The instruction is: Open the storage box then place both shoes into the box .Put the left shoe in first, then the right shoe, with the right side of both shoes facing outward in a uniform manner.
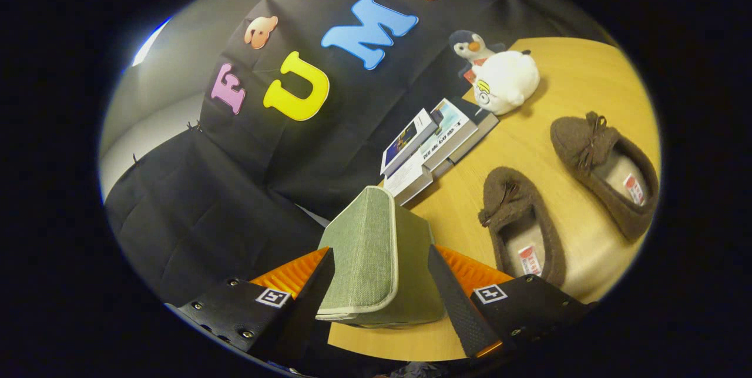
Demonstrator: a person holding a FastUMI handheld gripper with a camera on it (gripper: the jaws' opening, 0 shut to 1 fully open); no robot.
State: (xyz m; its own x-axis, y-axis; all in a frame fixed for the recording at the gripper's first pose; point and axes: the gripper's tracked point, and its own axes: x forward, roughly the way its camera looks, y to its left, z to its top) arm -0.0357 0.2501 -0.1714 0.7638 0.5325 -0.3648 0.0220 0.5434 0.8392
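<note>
Green fabric storage box point(376, 254): stands between the fingers at the desk's near left edge, lid's piped edge up.
Claw point(380, 284): spread around the box, each finger just beside a box side; firm contact cannot be told.
Desk point(581, 84): bare wood between shoes and far right.
Left shoe point(520, 228): right of the claw, near.
Right shoe point(608, 172): farther right, apart from its mate.
Books point(435, 143): beyond the box.
Plush toys point(499, 75): far edge.

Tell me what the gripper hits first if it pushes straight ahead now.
The green box: it already sits between the gripper fingers. Whether they press on it is unclear.
</note>
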